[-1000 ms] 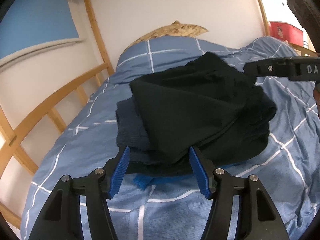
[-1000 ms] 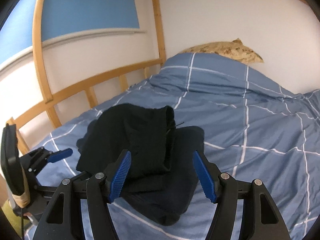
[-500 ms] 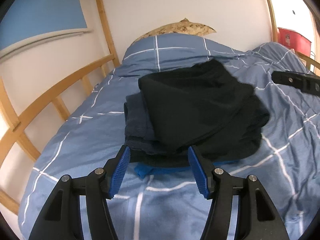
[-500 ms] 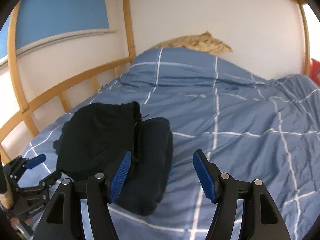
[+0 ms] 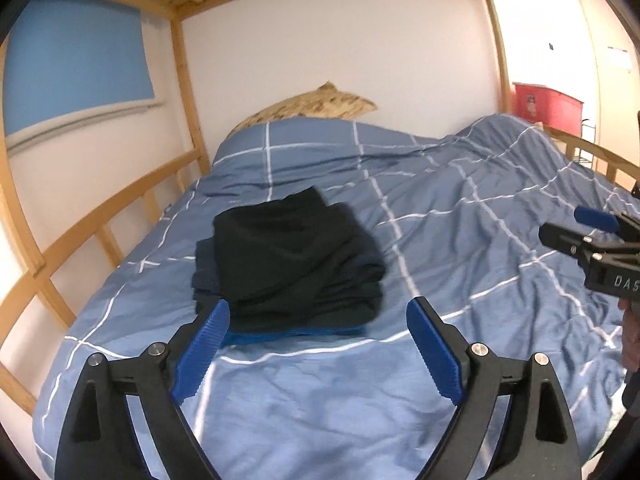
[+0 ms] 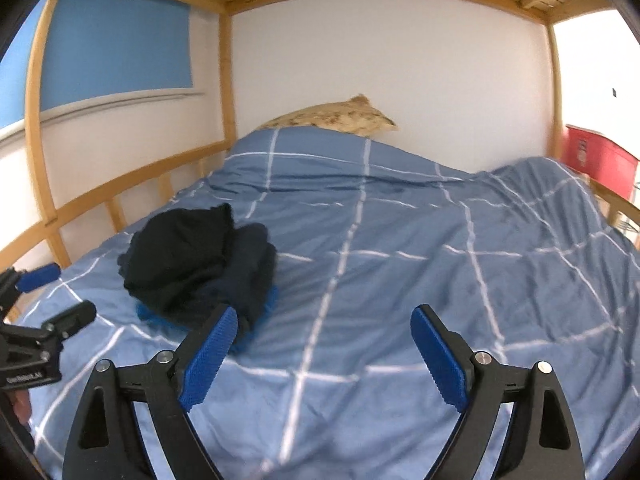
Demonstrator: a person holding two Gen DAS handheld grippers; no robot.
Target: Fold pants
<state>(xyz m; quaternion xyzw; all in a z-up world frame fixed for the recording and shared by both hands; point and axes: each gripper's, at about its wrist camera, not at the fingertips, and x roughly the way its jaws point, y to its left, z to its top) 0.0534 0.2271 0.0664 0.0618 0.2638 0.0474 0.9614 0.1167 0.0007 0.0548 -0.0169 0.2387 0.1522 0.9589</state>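
Pants (image 5: pixel 292 264) lie folded in a dark stack on the bed (image 5: pixel 460 240), toward its left side near the wooden rail (image 5: pixel 120 208), over a blue garment (image 5: pixel 280 336). Left tongs (image 5: pixel 318 344) hang just short of the stack, jaws opening, nothing between them. Right tongs (image 6: pixel 324 356) are over bare duvet right of the stack, jaws opening, empty. Pillow (image 6: pixel 340 118) sits at the far wall.
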